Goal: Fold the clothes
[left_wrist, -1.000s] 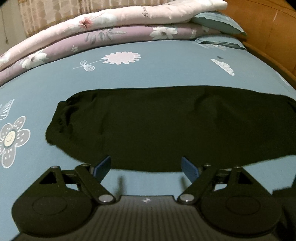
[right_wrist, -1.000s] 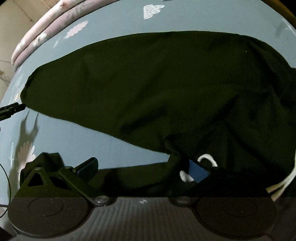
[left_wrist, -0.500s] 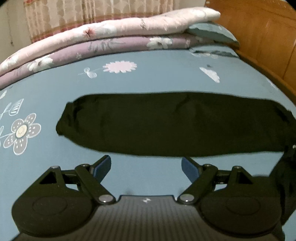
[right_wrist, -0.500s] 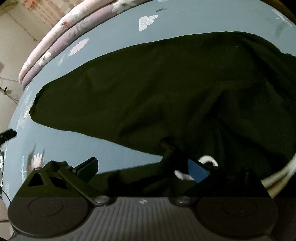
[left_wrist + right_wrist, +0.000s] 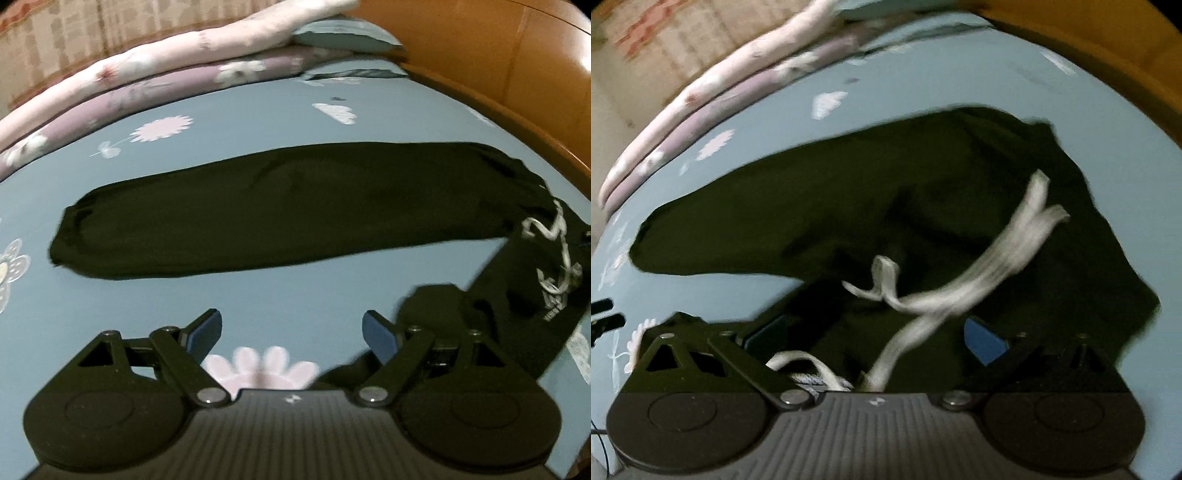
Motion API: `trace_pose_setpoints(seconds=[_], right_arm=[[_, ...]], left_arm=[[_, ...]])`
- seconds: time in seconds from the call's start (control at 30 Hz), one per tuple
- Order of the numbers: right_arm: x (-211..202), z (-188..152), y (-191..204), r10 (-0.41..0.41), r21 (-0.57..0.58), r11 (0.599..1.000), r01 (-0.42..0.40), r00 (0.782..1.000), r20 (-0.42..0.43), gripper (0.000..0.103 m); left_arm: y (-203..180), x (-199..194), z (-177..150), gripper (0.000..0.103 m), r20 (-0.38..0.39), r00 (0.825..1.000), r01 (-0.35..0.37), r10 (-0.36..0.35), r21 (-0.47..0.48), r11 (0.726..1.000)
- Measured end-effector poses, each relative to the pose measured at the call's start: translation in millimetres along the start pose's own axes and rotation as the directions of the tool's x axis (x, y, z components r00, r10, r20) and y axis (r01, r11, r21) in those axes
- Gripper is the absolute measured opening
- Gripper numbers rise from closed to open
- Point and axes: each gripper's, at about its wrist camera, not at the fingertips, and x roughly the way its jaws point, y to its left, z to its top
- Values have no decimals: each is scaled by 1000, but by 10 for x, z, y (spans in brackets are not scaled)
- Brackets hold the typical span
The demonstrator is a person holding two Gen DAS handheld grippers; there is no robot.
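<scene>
Our right tool (image 5: 879, 339) now stands spread wide, where half a second ago it had the waistband pinched; the white cord (image 5: 997, 266) flicks blurred across the black trousers (image 5: 280, 218), which lie long on the bed (image 5: 258, 140), waist end at right. Our left tool (image 5: 291, 332) has drawn back, open and empty. We judge one fold just laid down.
</scene>
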Motion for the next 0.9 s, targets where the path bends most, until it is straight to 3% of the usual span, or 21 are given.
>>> trace_pose_setpoints(seconds=[0.1, 0.53, 0.9], right_arm=[[66, -170, -190, -15, 61, 998, 16, 1000, -12, 103], [74, -493, -317, 0, 126, 992, -18, 990, 141, 103], [-435, -822, -803, 25, 377, 923, -79, 989, 147, 103]], left_arm=[[-184, 43, -65, 83, -22, 999, 28, -27, 35, 999], [-425, 105, -199, 83, -109, 992, 75, -69, 58, 995], [-442, 101, -161, 83, -110, 991, 76, -70, 49, 996]])
